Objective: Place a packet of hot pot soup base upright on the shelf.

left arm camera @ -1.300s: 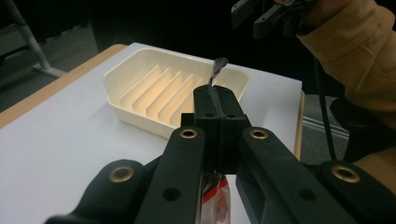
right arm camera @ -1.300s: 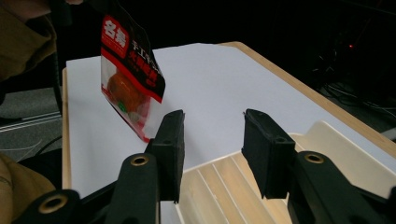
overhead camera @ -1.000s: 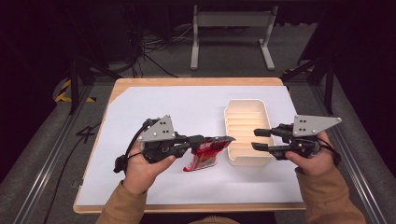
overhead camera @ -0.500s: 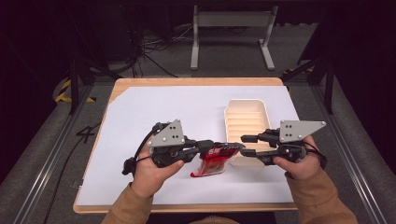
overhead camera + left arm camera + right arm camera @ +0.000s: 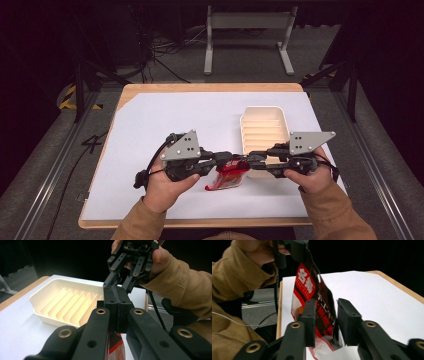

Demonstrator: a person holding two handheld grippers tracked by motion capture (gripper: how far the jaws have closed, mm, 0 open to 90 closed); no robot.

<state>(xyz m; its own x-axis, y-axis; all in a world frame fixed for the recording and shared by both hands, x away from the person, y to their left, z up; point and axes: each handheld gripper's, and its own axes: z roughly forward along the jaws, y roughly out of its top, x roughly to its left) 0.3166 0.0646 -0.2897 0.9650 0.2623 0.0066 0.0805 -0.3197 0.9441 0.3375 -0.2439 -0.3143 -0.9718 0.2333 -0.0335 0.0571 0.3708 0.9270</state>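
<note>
Drawn together since a second ago: left claw (image 5: 227, 157) shifted toward the tray (image 5: 264, 127), right claw (image 5: 250, 161) brought in from the tray's near right corner to meet it, red pouch (image 5: 229, 176) carried along between them.

Left claw pressed together, pinching the pouch by its top edge. Pouch hanging below that grip, just in front of the tray's near end. Cannot tell whether its lower end rests on the bench (image 5: 150, 125) or hangs free of it.

Right claw partly spread, jaws just now closing. Seen in the right gripper view, pouch (image 5: 312, 290) standing between the two pads. One pad close against the film, the other a little apart from it, so no firm pinch yet.

Judged as the step in hand: taking a second grip on the pouch.

To do it well:
- Hold the left claw dead still so the film does not swing out of the gap.
- Close the right claw slowly and squarely on the flat of the pouch, below the left grip, not on the bulge of the contents.
- Keep the two claws from knocking together; very little room between them.
- Wait for both pads to bite before pulling or letting go on the left.
</note>
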